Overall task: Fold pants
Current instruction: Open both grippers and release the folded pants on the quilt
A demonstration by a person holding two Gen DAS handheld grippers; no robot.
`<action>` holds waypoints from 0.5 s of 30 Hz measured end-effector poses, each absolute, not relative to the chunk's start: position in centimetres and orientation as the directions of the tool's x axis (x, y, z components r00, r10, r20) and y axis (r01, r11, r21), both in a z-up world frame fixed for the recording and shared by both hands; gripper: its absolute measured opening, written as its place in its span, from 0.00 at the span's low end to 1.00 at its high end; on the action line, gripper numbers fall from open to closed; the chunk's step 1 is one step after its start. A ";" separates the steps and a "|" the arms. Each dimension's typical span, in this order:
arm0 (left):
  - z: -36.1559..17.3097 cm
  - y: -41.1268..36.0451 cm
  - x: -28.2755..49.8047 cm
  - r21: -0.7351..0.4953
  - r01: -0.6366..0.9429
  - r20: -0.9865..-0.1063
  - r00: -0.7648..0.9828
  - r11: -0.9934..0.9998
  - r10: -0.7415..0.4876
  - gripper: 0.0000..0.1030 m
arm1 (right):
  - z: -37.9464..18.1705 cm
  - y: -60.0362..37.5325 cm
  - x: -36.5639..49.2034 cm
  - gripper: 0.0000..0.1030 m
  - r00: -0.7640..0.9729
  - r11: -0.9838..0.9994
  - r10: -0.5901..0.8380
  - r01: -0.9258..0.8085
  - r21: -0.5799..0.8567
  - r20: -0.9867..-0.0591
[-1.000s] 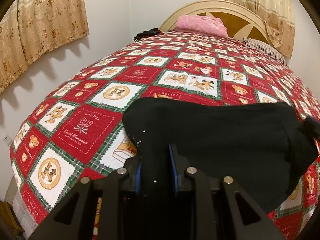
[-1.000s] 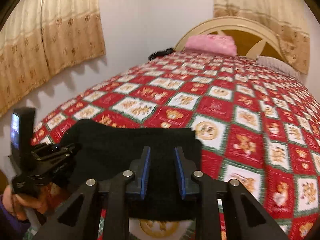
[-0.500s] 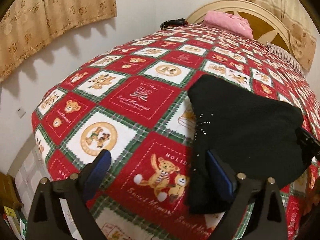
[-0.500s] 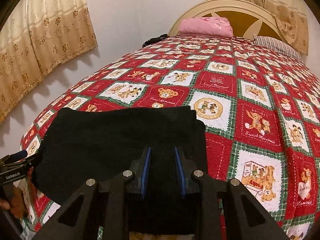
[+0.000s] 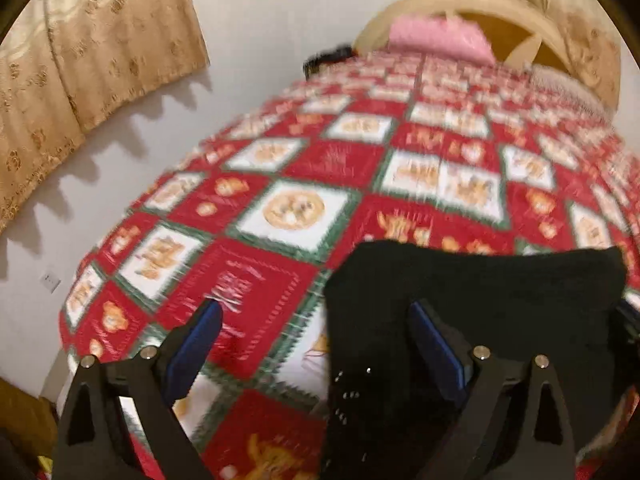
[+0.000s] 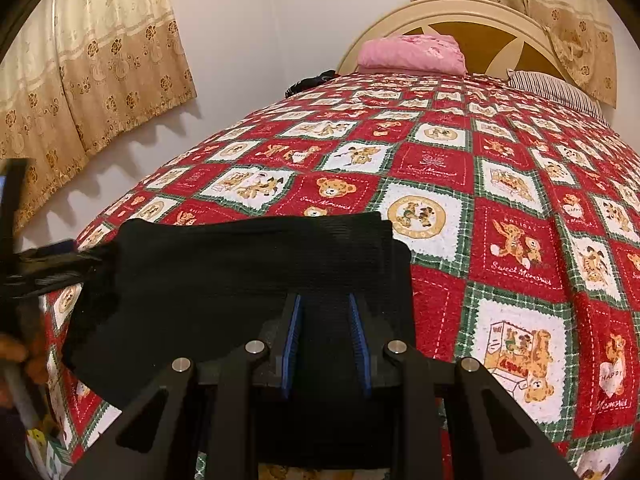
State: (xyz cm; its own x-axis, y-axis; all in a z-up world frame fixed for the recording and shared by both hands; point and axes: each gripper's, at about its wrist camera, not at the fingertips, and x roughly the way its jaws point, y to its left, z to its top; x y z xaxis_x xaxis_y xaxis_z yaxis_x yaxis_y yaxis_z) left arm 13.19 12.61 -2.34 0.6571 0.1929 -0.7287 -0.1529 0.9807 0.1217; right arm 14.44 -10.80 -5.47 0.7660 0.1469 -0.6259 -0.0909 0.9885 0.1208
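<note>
The black pants (image 6: 248, 272) lie folded on the near end of the red patchwork quilt (image 6: 512, 208). My right gripper (image 6: 325, 320) is shut on the near right part of the black pants. In the left wrist view the pants (image 5: 480, 312) lie at lower right, with small shiny studs along their left edge. My left gripper (image 5: 316, 332) is open wide above the pants' left edge, with its right finger (image 5: 432, 336) over the cloth and its left finger (image 5: 196, 340) over the quilt. The left gripper also shows at the left edge of the right wrist view (image 6: 44, 268).
A pink pillow (image 6: 412, 54) and a striped pillow (image 6: 556, 90) lie by the cream headboard (image 6: 472, 8). A dark item (image 6: 310, 82) lies at the far left corner of the bed. Beige curtains (image 6: 92, 80) hang on the left wall.
My left gripper let go of the pants and opened wide, then shifted right and is still moving, blurred. My right gripper stays shut on the pants, which have settled flatter.
</note>
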 end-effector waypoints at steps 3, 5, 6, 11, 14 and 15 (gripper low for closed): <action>-2.8 13.5 13.3 0.074 -0.187 -0.724 0.666 0.979 0.182 0.97 | -5.4 -10.8 14.5 0.26 0.766 0.989 0.147 -0.093 0.118 -0.626; -3.0 14.0 13.2 0.053 -0.204 -0.727 0.663 0.978 0.178 1.00 | -5.4 -10.8 14.5 0.26 0.767 0.989 0.146 -0.094 0.116 -0.625; -3.2 14.2 13.1 0.046 -0.209 -0.726 0.664 0.977 0.176 1.00 | -5.4 -10.7 14.5 0.26 0.767 0.989 0.146 -0.094 0.115 -0.625; -3.2 14.0 12.3 0.054 -0.216 -0.716 0.672 0.975 0.188 1.00 | -5.4 -10.7 14.5 0.26 0.768 0.990 0.141 -0.096 0.105 -0.624; -3.2 14.1 11.6 0.050 -0.225 -0.730 0.657 0.973 0.189 1.00 | -5.4 -10.6 14.5 0.27 0.767 0.991 0.136 -0.098 0.096 -0.627; -3.2 14.1 11.2 0.055 -0.226 -0.733 0.652 0.972 0.193 1.00 | -5.4 -10.4 14.5 0.28 0.767 0.991 0.134 -0.099 0.090 -0.627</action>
State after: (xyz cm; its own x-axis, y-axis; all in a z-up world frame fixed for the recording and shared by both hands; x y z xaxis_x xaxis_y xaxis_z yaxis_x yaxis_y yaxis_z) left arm 11.22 14.12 -3.18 0.6519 0.1930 -0.7333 -0.2264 0.9725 0.0547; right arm 14.50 -10.45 -5.38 0.7671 0.1335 -0.6275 -0.0987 0.9910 0.0903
